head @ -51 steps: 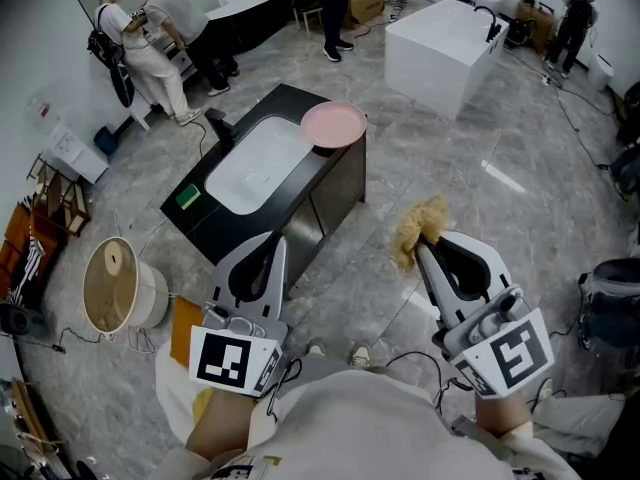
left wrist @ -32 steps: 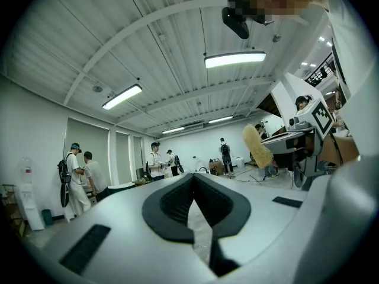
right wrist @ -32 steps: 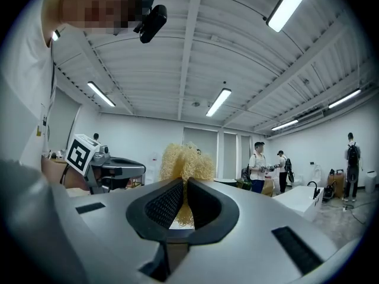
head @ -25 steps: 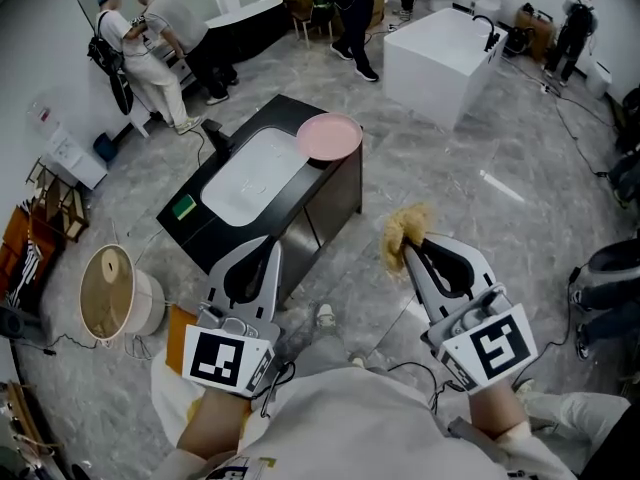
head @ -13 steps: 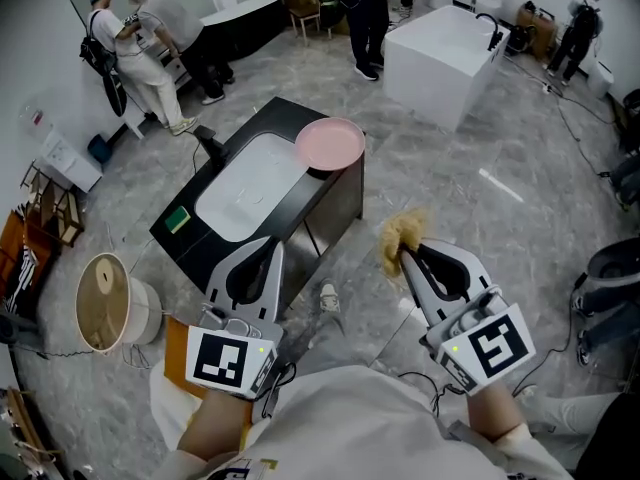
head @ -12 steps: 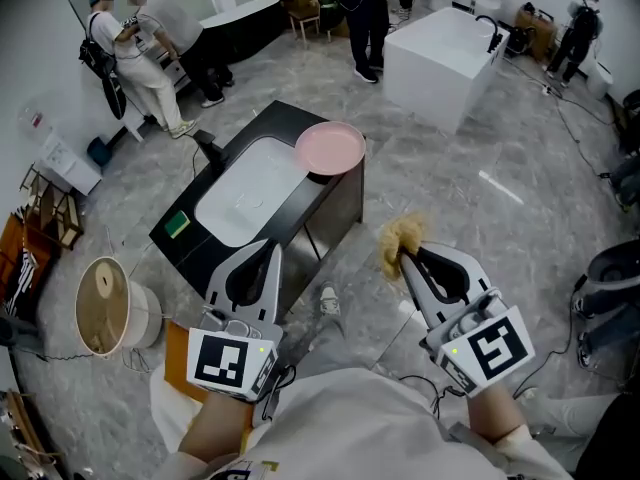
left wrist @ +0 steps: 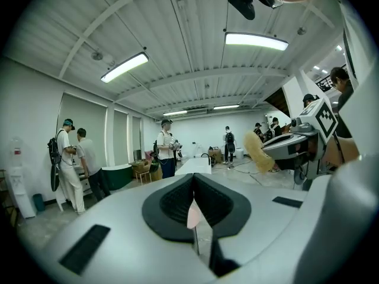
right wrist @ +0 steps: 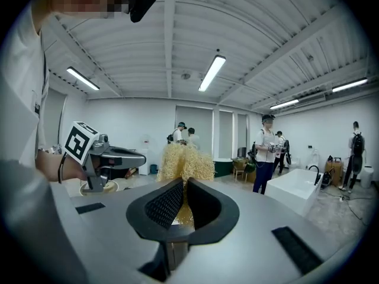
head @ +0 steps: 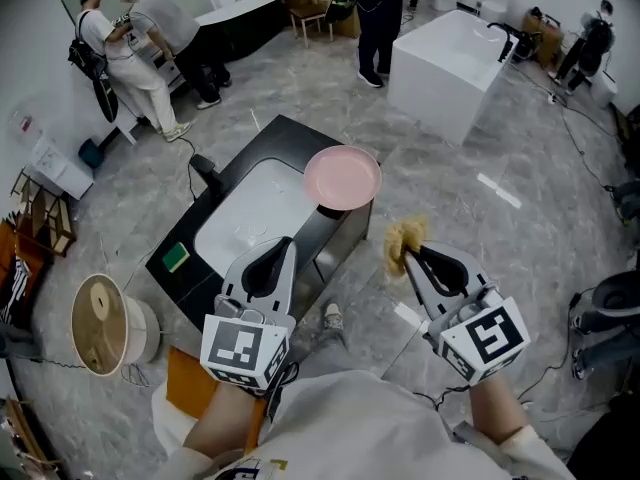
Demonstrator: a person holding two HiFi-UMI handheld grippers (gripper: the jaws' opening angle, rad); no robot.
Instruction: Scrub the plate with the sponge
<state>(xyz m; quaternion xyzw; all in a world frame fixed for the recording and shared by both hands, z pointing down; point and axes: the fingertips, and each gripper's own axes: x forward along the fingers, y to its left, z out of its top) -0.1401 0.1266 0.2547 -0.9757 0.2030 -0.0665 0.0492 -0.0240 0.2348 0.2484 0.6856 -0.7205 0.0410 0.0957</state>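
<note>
Nearest, the left gripper (head: 283, 244) has its jaws pressed together with nothing between them. The right gripper (head: 404, 255) beside it is clamped on a yellow fibrous sponge (head: 404, 236) — both are held in the air. Beyond them stands the black sink cabinet (head: 270, 138), and the pink plate (head: 342, 177) rests on its right corner, well apart from the sponge.

Plate (head: 342, 177) on cabinet's (head: 283, 133) rt corner, basin (head: 245, 218) to its L.
</note>
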